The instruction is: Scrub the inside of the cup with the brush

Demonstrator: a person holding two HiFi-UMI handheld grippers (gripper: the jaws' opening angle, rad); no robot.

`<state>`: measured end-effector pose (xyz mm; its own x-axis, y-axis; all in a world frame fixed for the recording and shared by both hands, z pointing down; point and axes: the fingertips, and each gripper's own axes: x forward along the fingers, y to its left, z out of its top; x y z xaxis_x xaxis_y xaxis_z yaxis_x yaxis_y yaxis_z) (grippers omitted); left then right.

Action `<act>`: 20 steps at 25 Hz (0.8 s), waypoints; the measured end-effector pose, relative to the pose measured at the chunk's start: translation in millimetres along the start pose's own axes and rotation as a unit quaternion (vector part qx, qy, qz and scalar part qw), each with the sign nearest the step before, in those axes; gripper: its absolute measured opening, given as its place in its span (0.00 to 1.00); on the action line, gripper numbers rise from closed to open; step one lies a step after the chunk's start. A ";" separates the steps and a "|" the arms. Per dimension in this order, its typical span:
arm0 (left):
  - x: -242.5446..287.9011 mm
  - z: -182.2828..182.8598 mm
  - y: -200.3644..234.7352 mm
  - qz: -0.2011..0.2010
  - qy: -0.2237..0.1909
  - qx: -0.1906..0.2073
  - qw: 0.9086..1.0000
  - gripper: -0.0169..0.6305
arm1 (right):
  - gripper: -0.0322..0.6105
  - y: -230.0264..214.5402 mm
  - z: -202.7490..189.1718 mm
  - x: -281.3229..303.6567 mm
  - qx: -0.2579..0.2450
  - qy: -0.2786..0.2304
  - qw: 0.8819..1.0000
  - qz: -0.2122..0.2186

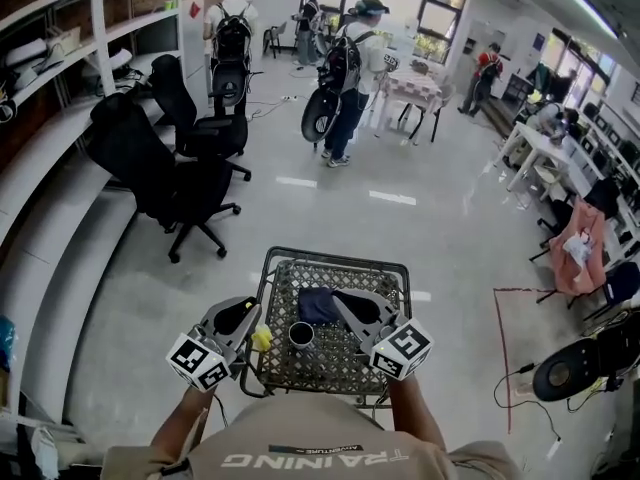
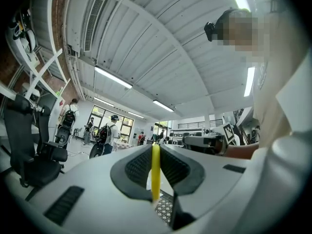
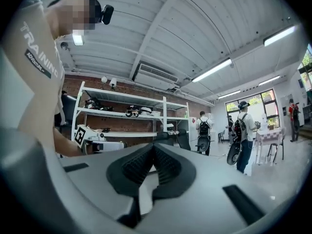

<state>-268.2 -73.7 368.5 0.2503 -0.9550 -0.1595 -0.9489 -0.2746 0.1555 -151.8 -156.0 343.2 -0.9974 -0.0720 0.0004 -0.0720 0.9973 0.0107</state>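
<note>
Grips thin yellow brush (image 2: pixel 155 172), seemingly by its handle, in left fingers (image 2: pixel 138 168), just left of cup (image 1: pixel 301 334) on mesh bench (image 1: pixel 338 370); holds right fingers (image 3: pixel 137 168) shut and empty just right of cup.

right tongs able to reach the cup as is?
Probably yes: the cup stands uncovered on the mesh table, close beside the right tongs, with nothing between. They are shut and empty, so they must open first.

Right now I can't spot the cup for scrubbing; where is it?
In the head view the cup stands on the mesh table, between the yellow brush on its left and the right tongs, with a dark cloth just behind it.
</note>
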 end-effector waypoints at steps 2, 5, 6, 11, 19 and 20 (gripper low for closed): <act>0.4 1.2 -2.8 -0.007 0.000 0.007 1.000 0.11 | 0.07 -0.6 -1.0 -3.4 -0.001 -0.001 1.000 -0.004; 2.0 2.3 -5.6 -0.003 -0.003 0.006 1.000 0.11 | 0.07 -3.0 -4.4 -7.3 -0.008 0.005 1.000 -0.007; 2.2 3.1 -5.7 -0.002 -0.003 0.007 1.000 0.11 | 0.07 -3.3 -5.1 -6.6 -0.010 0.007 1.000 -0.006; 2.7 4.3 -7.6 -0.009 0.006 0.014 1.000 0.11 | 0.07 -2.4 -9.7 -1.7 -0.015 0.019 1.000 -0.001; 7.4 9.0 -7.8 -0.011 0.005 0.028 1.000 0.11 | 0.07 -5.2 -10.6 1.6 -0.034 0.037 0.999 0.003; 7.1 9.4 -6.6 -0.011 0.006 0.032 0.999 0.11 | 0.07 -4.8 -10.9 2.9 -0.034 0.036 0.999 0.004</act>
<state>-261.9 -77.6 357.2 0.2736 -0.9500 -0.1502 -0.9533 -0.2887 0.0890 -154.3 -161.1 354.0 -0.9951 -0.0675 0.0727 -0.0618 0.9951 0.0776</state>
